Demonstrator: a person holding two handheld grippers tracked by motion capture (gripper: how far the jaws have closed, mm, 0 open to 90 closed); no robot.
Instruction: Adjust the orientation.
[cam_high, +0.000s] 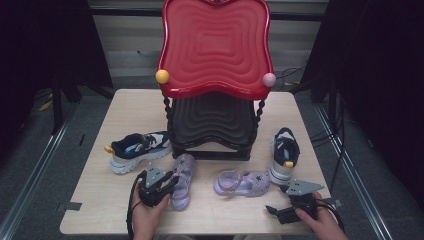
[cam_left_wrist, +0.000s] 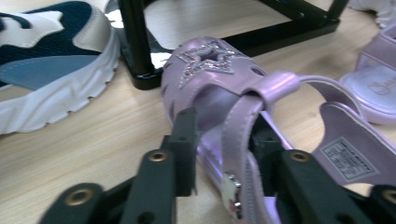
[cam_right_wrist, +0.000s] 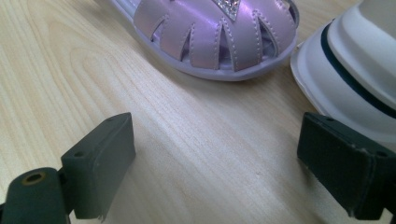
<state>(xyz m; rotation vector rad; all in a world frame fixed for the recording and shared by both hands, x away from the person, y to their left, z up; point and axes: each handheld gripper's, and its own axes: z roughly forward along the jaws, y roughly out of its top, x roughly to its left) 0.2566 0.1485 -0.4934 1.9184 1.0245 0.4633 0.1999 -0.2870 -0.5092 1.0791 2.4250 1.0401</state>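
Observation:
A purple sandal with a glitter star lies on the wooden table in front of the rack. My left gripper is shut on it. In the left gripper view the two black jaws clamp the sandal across its side wall and strap. The matching sandal lies to the right, on its side. My right gripper rests low near the table's front right edge. Its jaws stand wide open over bare wood, just short of that sandal's toe.
A two-tier rack stands mid-table: a red wavy tray on top with a yellow ball and a pink ball, and a black shelf below. One navy-and-white sneaker lies left of it, its pair right.

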